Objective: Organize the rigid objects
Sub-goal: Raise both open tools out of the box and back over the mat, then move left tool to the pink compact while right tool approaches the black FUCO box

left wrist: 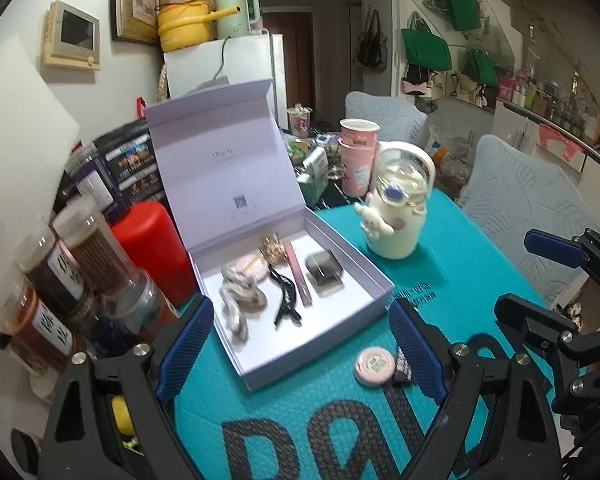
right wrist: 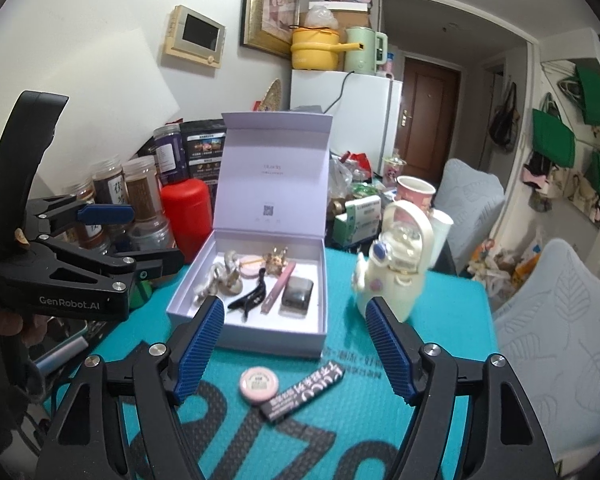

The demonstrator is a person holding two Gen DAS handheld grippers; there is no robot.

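Note:
An open lavender box [left wrist: 320, 345] [right wrist: 268, 340] stands on the teal mat with its lid upright. Inside lie a pearly clip [left wrist: 236, 300], a black hair clip [right wrist: 250, 298], a pink tube [right wrist: 278, 288] and a dark square case [left wrist: 323, 270]. In front of the box sit a round pink tin [left wrist: 375, 366] [right wrist: 259, 385] and a black stick pack [right wrist: 304, 392]. My left gripper [left wrist: 302, 312] [right wrist: 152, 236] hovers open at the box's near left. My right gripper [right wrist: 295, 306] [left wrist: 518, 274] is open above the tin and the pack, holding nothing.
A cream kettle-shaped bottle [left wrist: 396, 228] [right wrist: 396, 280] stands to the right of the box. A red canister [right wrist: 188, 216] and several spice jars [left wrist: 72, 264] crowd the left edge. Pink cups [left wrist: 358, 156] and clutter lie behind. Pale blue chairs [right wrist: 560, 320] flank the right side.

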